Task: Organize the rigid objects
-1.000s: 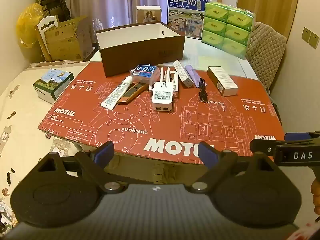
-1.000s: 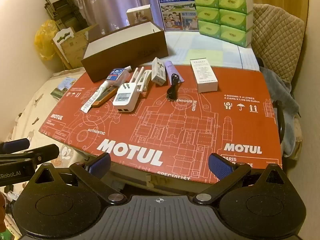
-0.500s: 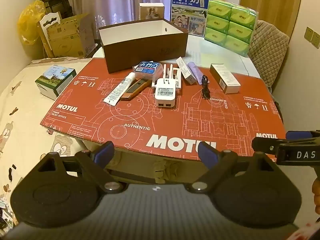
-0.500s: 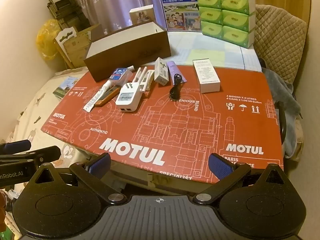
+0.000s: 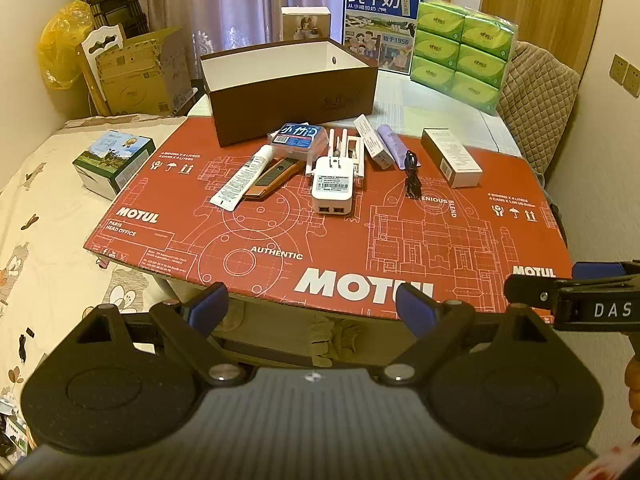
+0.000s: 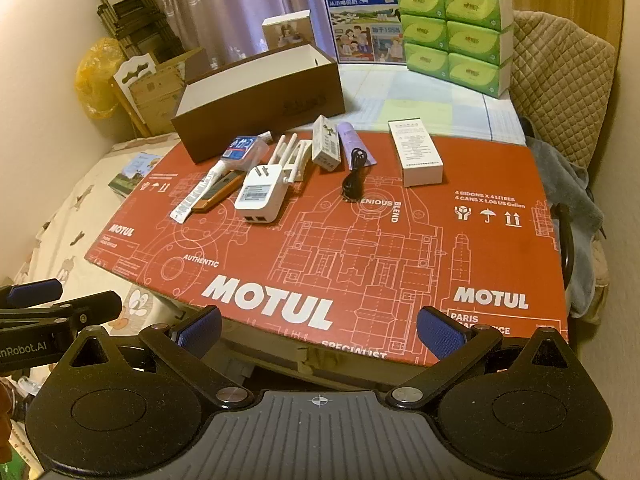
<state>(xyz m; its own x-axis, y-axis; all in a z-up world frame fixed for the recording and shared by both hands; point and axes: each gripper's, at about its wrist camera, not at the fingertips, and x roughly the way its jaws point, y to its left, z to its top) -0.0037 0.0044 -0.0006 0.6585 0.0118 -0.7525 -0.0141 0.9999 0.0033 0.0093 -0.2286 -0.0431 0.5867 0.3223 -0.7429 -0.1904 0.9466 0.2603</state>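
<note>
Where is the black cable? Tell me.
In both views the black cable lies coiled on the red cardboard, right of the white adapter, just in front of the purple tube and left of the white carton.

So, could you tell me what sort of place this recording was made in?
Most likely a room in someone's home, not a lab: curtains cover the window, stacked green tissue packs sit on a table beside a padded chair, and a flattened red carton serves as the work surface.

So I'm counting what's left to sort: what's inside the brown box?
The open brown cardboard box shows only bare white inner walls in the left wrist view. Its floor is hidden behind the near wall, so anything lying low inside cannot be seen.
</note>
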